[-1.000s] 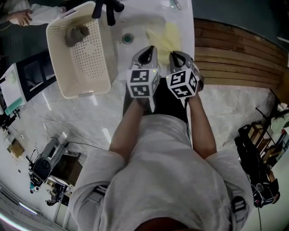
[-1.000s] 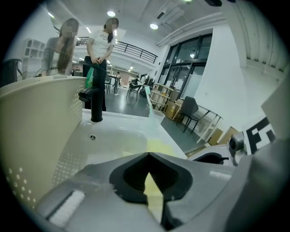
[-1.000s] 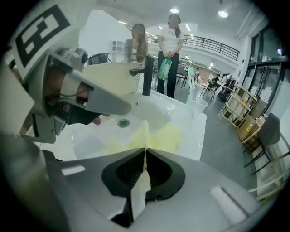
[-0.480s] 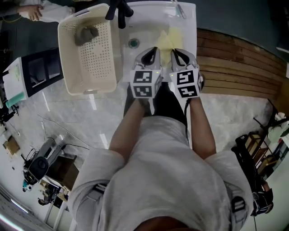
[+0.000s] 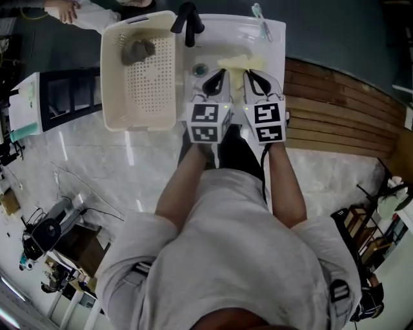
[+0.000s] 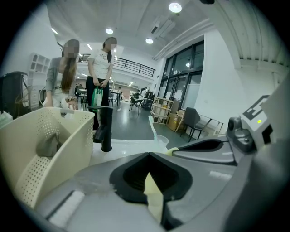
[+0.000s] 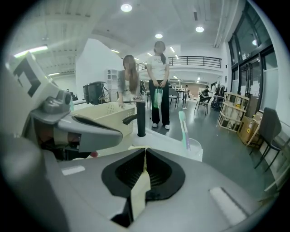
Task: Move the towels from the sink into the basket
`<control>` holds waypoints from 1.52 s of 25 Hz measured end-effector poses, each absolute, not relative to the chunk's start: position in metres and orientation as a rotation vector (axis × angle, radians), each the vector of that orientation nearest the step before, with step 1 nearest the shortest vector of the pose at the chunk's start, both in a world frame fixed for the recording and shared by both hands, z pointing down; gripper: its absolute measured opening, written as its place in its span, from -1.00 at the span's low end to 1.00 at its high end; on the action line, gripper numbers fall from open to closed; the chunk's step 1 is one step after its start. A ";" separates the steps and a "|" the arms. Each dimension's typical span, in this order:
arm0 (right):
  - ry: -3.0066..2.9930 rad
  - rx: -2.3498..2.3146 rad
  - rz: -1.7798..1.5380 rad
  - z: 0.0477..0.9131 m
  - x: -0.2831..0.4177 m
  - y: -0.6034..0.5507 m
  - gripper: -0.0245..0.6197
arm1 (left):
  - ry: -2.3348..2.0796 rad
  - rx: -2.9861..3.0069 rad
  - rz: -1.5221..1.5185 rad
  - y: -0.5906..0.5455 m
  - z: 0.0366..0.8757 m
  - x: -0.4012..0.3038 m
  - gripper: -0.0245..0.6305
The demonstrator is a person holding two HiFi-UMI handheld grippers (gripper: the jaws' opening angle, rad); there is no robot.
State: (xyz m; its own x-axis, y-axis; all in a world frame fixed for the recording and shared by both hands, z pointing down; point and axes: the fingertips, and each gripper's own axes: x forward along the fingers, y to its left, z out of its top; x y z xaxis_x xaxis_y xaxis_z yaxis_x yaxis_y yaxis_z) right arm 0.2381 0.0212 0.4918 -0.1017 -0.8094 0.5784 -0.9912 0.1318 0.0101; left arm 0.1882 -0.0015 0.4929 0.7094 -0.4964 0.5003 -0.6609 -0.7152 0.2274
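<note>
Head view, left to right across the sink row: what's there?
basket → faucet → left gripper → right gripper → wood boards. The yellow towel that both grippers hold overlaps them, so it is left out.

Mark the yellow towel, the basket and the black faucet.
yellow towel (image 5: 240,62), head view, middle of the visible yellow cloth.
basket (image 5: 150,84), head view, bare perforated floor.
black faucet (image 5: 188,26), head view, upright column.
</note>
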 end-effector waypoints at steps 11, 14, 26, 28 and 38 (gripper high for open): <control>-2.063 1.764 0.408 0.434 0.216 -0.002 -0.90 | -1.003 2.573 0.469 -0.016 0.439 0.165 -0.87; -2.091 1.764 0.378 0.422 0.209 -0.011 -0.90 | -1.042 2.581 0.435 -0.023 0.427 0.155 -0.87; -2.250 1.620 0.275 0.390 0.129 -0.046 -0.90 | -1.259 2.507 0.365 -0.050 0.403 0.072 -0.87; -2.274 1.583 0.254 0.387 0.112 -0.051 -0.90 | -1.301 2.485 0.352 -0.054 0.401 0.055 -0.87; -2.368 1.421 0.205 0.385 0.035 -0.072 -0.90 | -1.447 2.378 0.319 -0.067 0.405 -0.019 -0.87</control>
